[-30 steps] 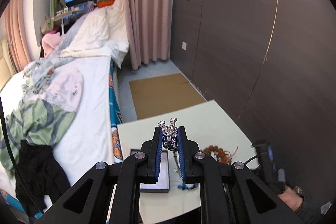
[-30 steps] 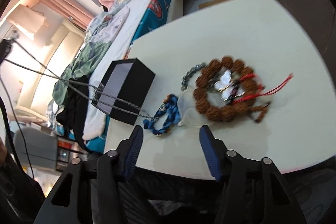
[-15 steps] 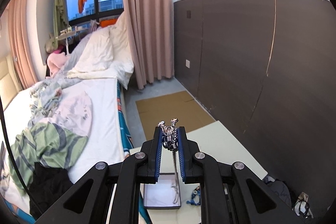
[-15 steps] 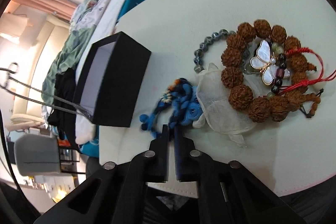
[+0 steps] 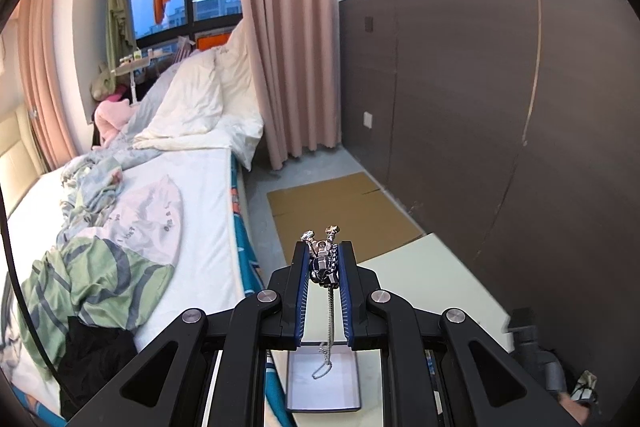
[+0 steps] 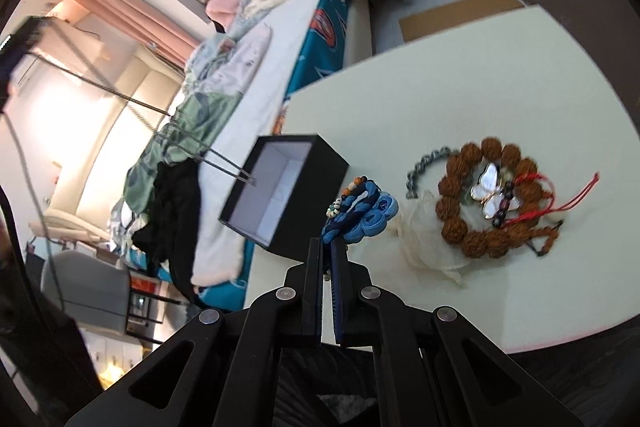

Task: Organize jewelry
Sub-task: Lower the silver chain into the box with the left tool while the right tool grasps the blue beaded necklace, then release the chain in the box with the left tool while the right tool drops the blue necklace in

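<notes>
Above the black box (image 6: 286, 187), our left gripper (image 5: 323, 259) pinched the silver chain (image 5: 329, 323); our right gripper (image 6: 328, 247) clamped the blue bracelet (image 6: 360, 211) beside the box.

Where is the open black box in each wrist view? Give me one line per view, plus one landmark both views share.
Left wrist: the black box sits at bottom centre, behind the left gripper, under the dangling silver chain.
Right wrist: the box sits centre-left, on the table's edge nearest the bed.
Shared landmark: the cardboard sheet on the floor.
</notes>
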